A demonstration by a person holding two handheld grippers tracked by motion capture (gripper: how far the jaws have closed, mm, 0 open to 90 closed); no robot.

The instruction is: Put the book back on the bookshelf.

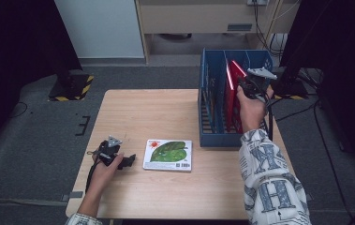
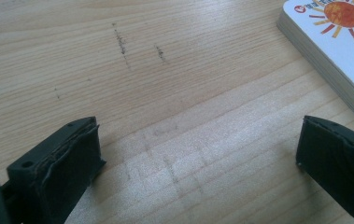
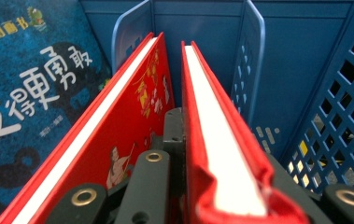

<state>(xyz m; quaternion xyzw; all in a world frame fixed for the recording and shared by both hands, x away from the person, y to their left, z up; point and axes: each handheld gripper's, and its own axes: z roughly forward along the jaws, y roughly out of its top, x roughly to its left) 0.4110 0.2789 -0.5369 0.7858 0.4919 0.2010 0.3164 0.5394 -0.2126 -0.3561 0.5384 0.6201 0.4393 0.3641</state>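
The left tongs (image 1: 127, 161) are black, with a small grey three-cornered plate on top and a dark cable trailing back along the forearm. In the left gripper view their two jaws are blocky and matt black, each faced with a worn, slightly frayed dark pad, and a small round hole sits in the left jaw's top. The right tongs (image 1: 246, 86) are black too, topped by a pale grey three-cornered plate, with a black cable hanging down. In the right gripper view their dark linkage arms carry brass-coloured ringed rivets. The person's right sleeve (image 1: 271, 180) is white, printed with large grey-blue letters and fine text; a matching cuff (image 1: 82, 219) edges the left forearm.
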